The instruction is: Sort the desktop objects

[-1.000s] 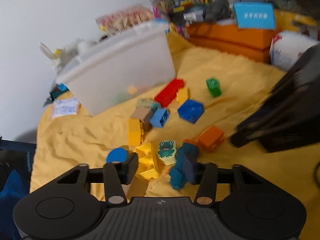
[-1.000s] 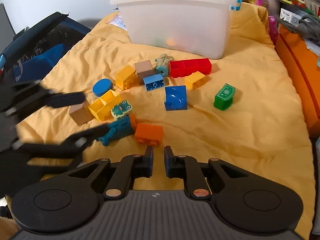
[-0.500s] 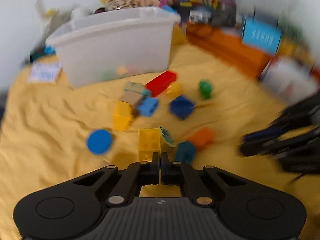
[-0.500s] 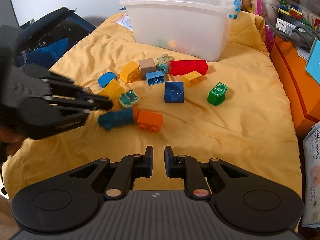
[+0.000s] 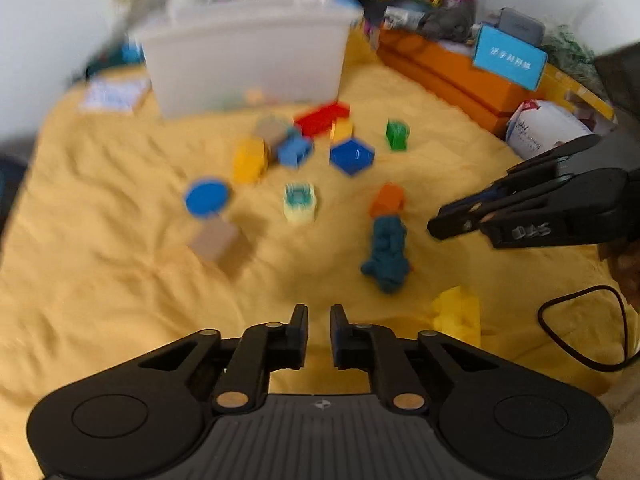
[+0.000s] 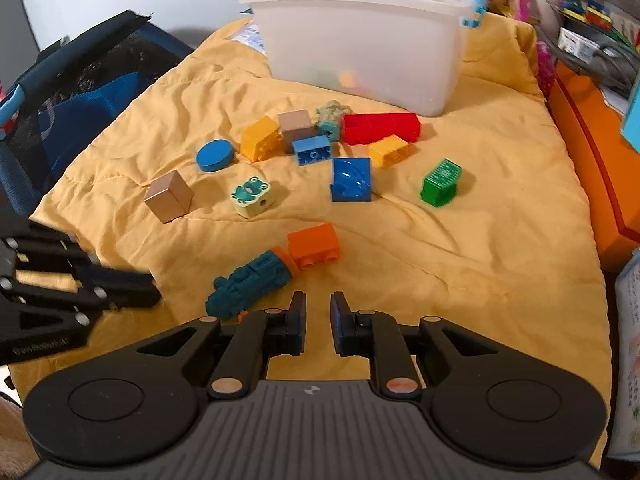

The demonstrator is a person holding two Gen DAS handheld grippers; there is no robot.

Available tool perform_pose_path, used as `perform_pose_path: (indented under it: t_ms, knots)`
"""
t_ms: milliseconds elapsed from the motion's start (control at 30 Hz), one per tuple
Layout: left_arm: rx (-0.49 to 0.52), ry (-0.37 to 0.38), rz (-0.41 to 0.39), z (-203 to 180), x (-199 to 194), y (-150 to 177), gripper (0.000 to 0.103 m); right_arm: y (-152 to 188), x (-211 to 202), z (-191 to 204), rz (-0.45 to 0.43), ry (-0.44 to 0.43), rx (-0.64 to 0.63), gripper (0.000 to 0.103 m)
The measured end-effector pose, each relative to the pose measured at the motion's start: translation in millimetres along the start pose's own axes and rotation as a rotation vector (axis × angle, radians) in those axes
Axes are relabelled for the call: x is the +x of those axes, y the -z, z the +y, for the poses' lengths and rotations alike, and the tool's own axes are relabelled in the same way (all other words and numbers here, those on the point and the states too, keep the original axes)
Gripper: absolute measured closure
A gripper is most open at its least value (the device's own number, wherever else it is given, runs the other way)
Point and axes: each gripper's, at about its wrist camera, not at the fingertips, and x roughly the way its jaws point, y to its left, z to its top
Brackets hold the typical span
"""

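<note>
Toy blocks lie scattered on a yellow cloth (image 6: 480,264) in front of a clear plastic bin (image 6: 360,40). I see a teal crocodile piece (image 6: 250,280) touching an orange block (image 6: 314,244), a frog block (image 6: 252,196), a tan cube (image 6: 168,196), a blue disc (image 6: 214,155), a blue square block (image 6: 351,179), a green block (image 6: 440,178) and a red brick (image 6: 380,128). A yellow block (image 5: 458,314) lies near my left gripper (image 5: 319,330), which is slightly open and empty. My right gripper (image 6: 318,326) is slightly open and empty, just in front of the crocodile.
Orange boxes (image 5: 444,76) and a white package (image 5: 548,130) line the right side. A dark blue bag (image 6: 72,92) sits off the left edge. A black cable (image 5: 580,332) lies at the cloth's right edge. Cluttered toy packs stand behind the bin.
My left gripper shut on the yellow block, pulled back toward the near edge and opened; the yellow block now lies on the cloth near the right gripper. The right gripper stayed nearly still.
</note>
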Motion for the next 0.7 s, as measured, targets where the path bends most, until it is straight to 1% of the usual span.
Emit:
perform_pose_path:
  t_ms: [67, 167, 200, 233, 300, 367, 433, 500, 533, 600, 633, 700]
  knots:
    - [0.064, 0.059, -0.031, -12, -14, -4, 0.082, -1, 1, 2, 0.002, -0.001, -0.019, 0.085]
    - [0.150, 0.201, -0.041, -35, -24, -9, 0.079, -2, -2, 2, -0.007, 0.015, -0.033, 0.083]
    - [0.185, 0.226, -0.034, -45, -23, -8, 0.077, -2, -3, 1, -0.011, 0.021, -0.032, 0.082]
    - [0.212, 0.224, -0.015, -53, -19, -7, 0.076, -2, -3, -2, -0.014, 0.026, -0.025, 0.082]
    - [0.206, 0.202, 0.037, -58, -6, -3, 0.075, -3, -4, -8, -0.016, 0.034, -0.014, 0.081]
    - [0.218, 0.144, 0.080, -60, 4, 2, 0.076, -3, -4, -13, -0.012, 0.049, -0.009, 0.080]
    - [0.254, 0.067, 0.088, -59, 8, 6, 0.076, -2, -6, -18, -0.009, 0.053, 0.001, 0.080]
    - [0.263, 0.003, 0.083, -55, 11, 8, 0.075, 1, -7, -20, -0.006, 0.056, 0.000, 0.080]
    - [0.240, -0.008, 0.081, -50, 12, 8, 0.075, 2, -7, -21, -0.003, 0.056, -0.003, 0.080]
    - [0.149, -0.003, 0.092, -33, 16, 6, 0.068, 4, -6, -21, 0.003, 0.051, -0.002, 0.079]
    - [0.111, -0.013, 0.101, -26, 20, 5, 0.068, 5, -6, -21, 0.004, 0.047, -0.002, 0.079]
    - [0.078, -0.064, 0.100, -14, 21, 6, 0.068, 6, -7, -21, -0.001, 0.045, -0.008, 0.079]
